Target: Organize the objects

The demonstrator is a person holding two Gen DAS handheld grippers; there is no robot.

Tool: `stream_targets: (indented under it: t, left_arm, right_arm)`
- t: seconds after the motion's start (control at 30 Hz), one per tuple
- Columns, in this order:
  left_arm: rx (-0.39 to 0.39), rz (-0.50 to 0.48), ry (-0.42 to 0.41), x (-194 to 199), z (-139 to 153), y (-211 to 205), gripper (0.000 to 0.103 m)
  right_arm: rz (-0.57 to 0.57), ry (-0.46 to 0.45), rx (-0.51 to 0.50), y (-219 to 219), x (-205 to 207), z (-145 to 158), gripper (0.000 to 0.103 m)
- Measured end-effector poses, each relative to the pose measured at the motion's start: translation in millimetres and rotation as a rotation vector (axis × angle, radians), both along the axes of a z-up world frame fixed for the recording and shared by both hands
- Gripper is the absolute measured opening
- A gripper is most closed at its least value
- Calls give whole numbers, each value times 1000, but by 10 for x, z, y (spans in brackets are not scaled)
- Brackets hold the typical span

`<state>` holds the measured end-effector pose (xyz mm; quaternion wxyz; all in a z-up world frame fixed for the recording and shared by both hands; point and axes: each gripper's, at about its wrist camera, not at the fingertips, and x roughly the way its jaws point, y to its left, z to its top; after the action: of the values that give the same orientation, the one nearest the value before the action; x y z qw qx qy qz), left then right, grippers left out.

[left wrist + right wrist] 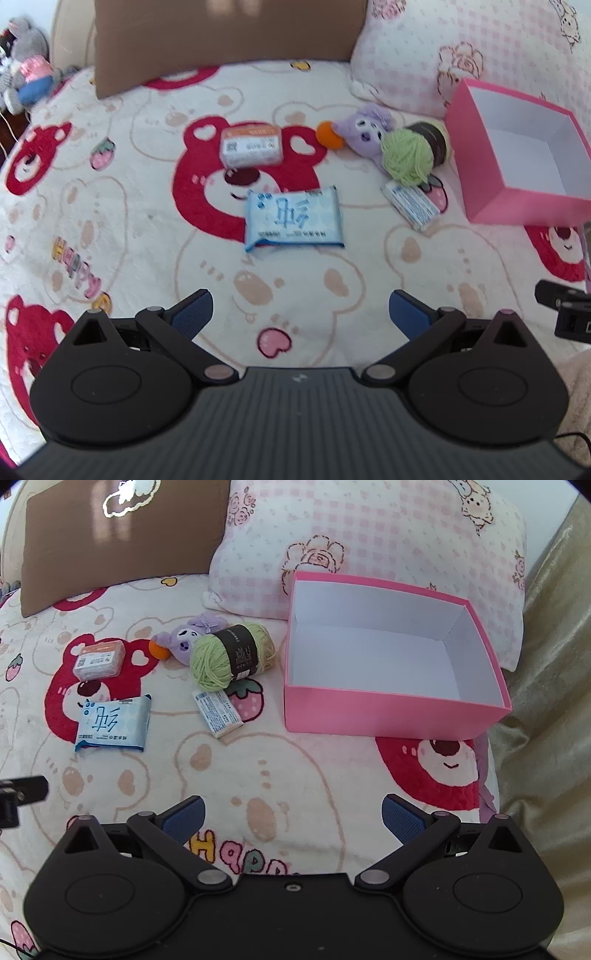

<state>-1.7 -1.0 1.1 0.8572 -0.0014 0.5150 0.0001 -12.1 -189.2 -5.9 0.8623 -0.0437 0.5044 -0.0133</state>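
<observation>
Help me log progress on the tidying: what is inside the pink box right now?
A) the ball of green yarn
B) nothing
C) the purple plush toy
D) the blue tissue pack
B: the pink box shows only its bare white floor, while the yarn, tissue pack and plush toy all lie on the blanket beside it.

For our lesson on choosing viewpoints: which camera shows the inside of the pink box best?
The right wrist view: the pink box sits whole in frame, with its white floor and all four walls visible and nothing inside. In the left wrist view the pink box is at the right edge, cut off and distorted, showing only part of its interior.
</observation>
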Motion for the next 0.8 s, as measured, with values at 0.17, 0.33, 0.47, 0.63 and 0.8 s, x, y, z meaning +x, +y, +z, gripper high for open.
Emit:
stream_targets:
  t: [0.17, 0.33, 0.47, 0.63, 0.8]
  left_arm:
    - [-34, -6, 3, -1, 30, 22, 103]
    - [-49, -3, 17, 4, -10, 31, 103]
    - [-75, -4, 26, -10, -23, 38, 103]
    - [-74, -4, 28, 0, -22, 29, 103]
    - [-71, -3, 27, -18, -33, 26, 103]
  right_arm:
    - [-1, 0, -6, 75, -5, 25, 103]
    - [7, -7, 9, 61, -21, 49, 103]
    - [-2, 3, 32, 35, -42, 65, 102]
    - [-13, -4, 19, 13, -44, 85, 102]
    - [-4, -8, 30, -4, -58, 107, 101]
